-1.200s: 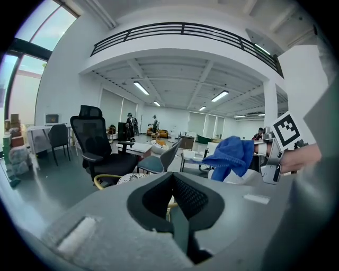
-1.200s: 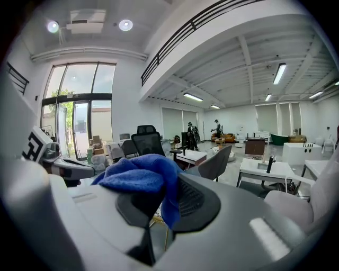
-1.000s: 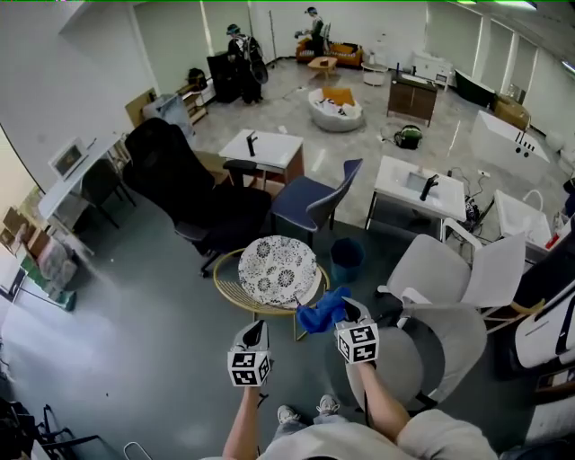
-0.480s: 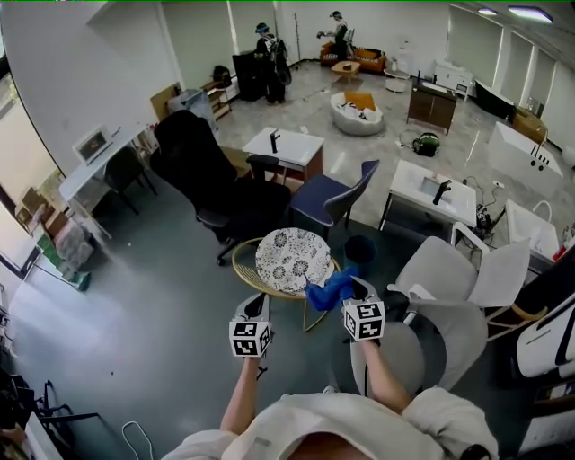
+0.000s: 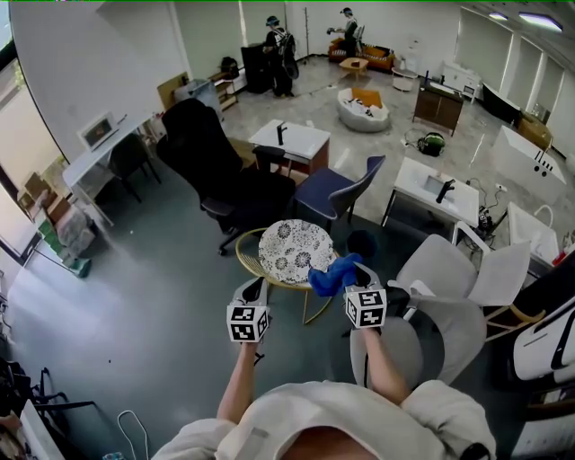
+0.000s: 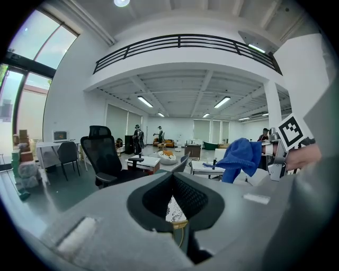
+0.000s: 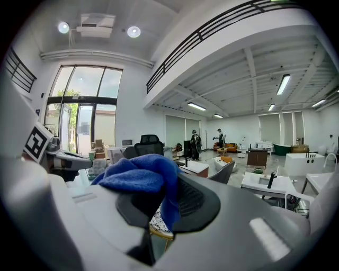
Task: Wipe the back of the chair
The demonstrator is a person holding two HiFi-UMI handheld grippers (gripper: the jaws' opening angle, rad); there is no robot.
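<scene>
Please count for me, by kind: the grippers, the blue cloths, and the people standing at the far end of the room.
grippers: 2, left gripper and right gripper
blue cloth: 1
people at the far end: 2
Total: 5

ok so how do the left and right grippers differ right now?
The right gripper is clamped on a blue cloth; the left gripper has its jaws together on nothing. The right gripper is at the edge of the white chair; the left gripper is over the floor beside the patterned round table. Both point forward, side by side.
</scene>
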